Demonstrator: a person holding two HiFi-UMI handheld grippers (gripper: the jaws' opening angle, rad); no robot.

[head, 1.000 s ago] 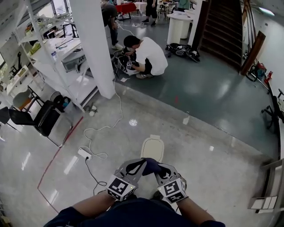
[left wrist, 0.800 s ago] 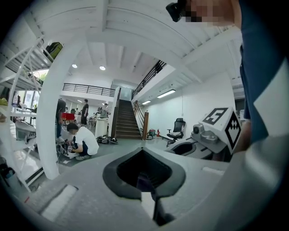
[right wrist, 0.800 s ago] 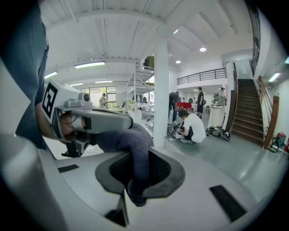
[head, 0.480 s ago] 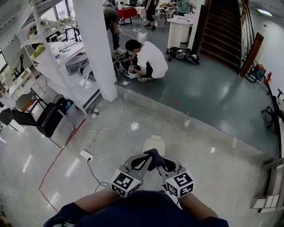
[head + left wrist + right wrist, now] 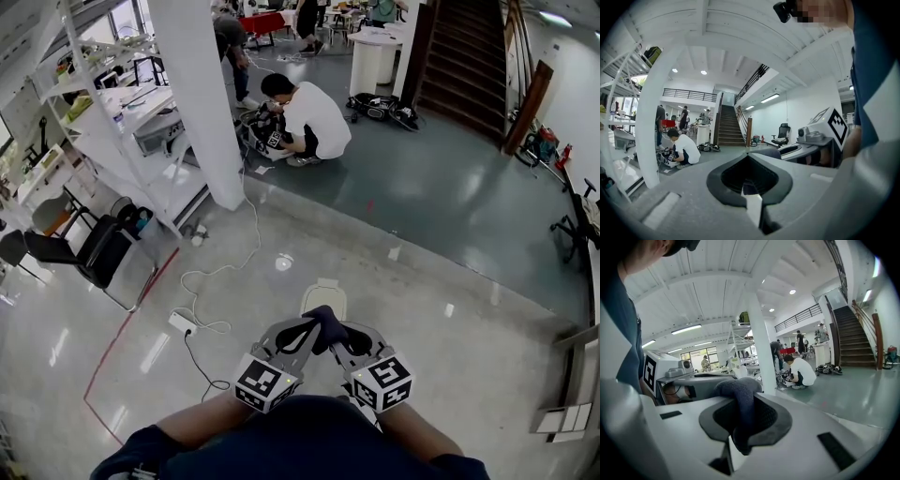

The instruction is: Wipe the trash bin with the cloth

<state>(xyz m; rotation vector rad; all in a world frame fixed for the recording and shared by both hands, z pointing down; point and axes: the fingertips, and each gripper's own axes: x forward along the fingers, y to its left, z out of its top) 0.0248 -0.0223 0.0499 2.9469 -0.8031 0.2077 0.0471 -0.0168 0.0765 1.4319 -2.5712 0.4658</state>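
Observation:
A white trash bin stands on the glossy floor just ahead of both grippers. A dark navy cloth bunches between the two gripper tips, close to my body. My left gripper has its jaws together, with a sliver of the cloth showing in the gap. My right gripper is shut on the cloth, which loops up over its jaws and hangs down through them. Both grippers hang above the floor, short of the bin. The right gripper's marker cube shows in the left gripper view.
A white pillar rises ahead left, with shelving and a black chair beside it. A power strip and cable lie on the floor at left. A person crouches beyond the pillar. Stairs stand at the back right.
Both grippers rose and moved slightly forward with the cloth, which now bunches higher between their tips. The bin has not moved.

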